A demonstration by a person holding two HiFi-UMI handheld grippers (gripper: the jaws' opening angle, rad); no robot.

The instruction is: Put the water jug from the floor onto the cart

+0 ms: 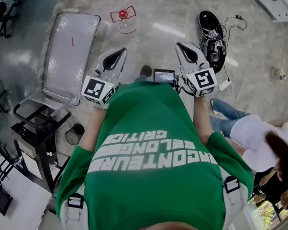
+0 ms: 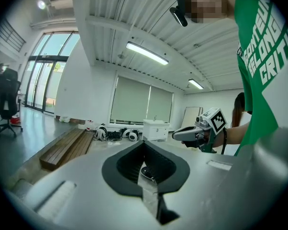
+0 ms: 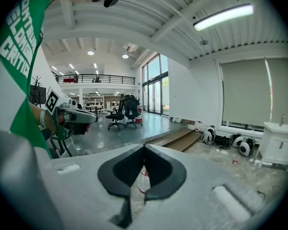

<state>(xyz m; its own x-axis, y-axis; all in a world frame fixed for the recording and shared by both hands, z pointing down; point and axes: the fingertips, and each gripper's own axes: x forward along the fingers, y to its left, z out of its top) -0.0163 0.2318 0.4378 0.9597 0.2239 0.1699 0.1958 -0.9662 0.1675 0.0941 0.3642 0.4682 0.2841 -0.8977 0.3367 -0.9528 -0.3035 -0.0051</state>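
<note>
Head view, cart: flat metal deck, at the left on the floor.
Water jug: red-capped, on the floor ahead, near the cart's far corner.
Left gripper: jaws closed, empty.
Right gripper: jaws closed, empty.

The green shirt hides the floor under it — a seated person runs off the right edge, and the clear water jug barely shows its body.
</note>
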